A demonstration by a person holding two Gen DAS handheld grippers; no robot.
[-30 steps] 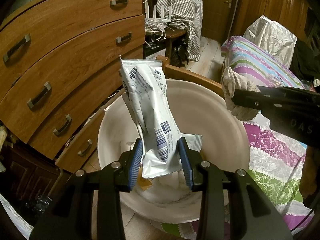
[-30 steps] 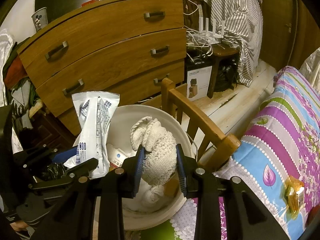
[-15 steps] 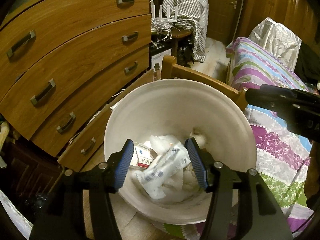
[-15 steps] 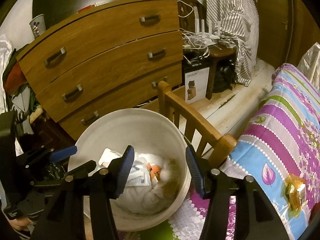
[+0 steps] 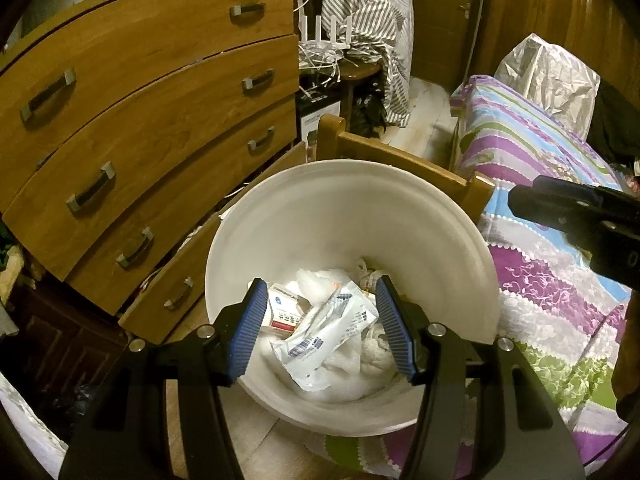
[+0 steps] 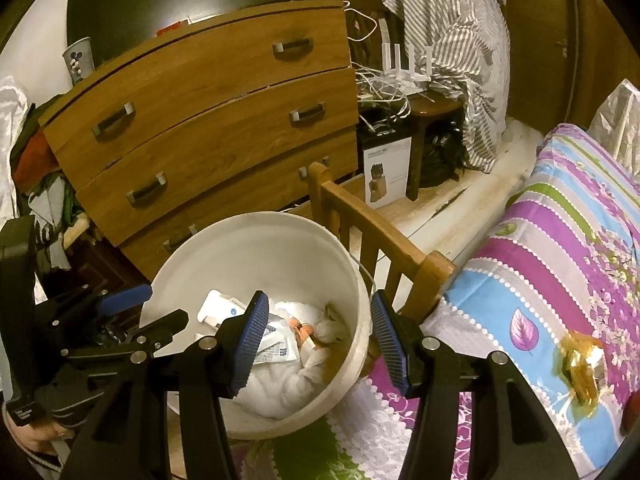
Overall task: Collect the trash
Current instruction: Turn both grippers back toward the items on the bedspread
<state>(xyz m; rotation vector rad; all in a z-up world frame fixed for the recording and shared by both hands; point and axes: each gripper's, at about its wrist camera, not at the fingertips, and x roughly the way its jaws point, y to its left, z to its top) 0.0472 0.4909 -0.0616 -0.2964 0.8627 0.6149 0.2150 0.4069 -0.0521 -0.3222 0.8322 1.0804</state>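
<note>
A white round bin (image 5: 400, 200) stands on the floor beside the bed; it also shows in the right wrist view (image 6: 256, 236). Inside lie a white and blue wrapper (image 5: 328, 328), a small box (image 5: 284, 312) and crumpled white trash (image 6: 288, 384). My left gripper (image 5: 320, 324) is open and empty above the bin's near side. My right gripper (image 6: 316, 344) is open and empty over the bin's right rim. A crumpled amber wrapper (image 6: 580, 368) lies on the bedspread at the right.
A wooden chest of drawers (image 5: 140, 120) stands left of the bin. A wooden bed rail (image 6: 372, 232) runs behind the bin. The striped bedspread (image 6: 560, 240) fills the right. A stool with a router and cables (image 6: 408, 80) stands further back.
My left gripper opened and dropped the white and blue wrapper into the bin. My right gripper opened and dropped the knitted cloth ball into it. Both grippers now hold nothing.
</note>
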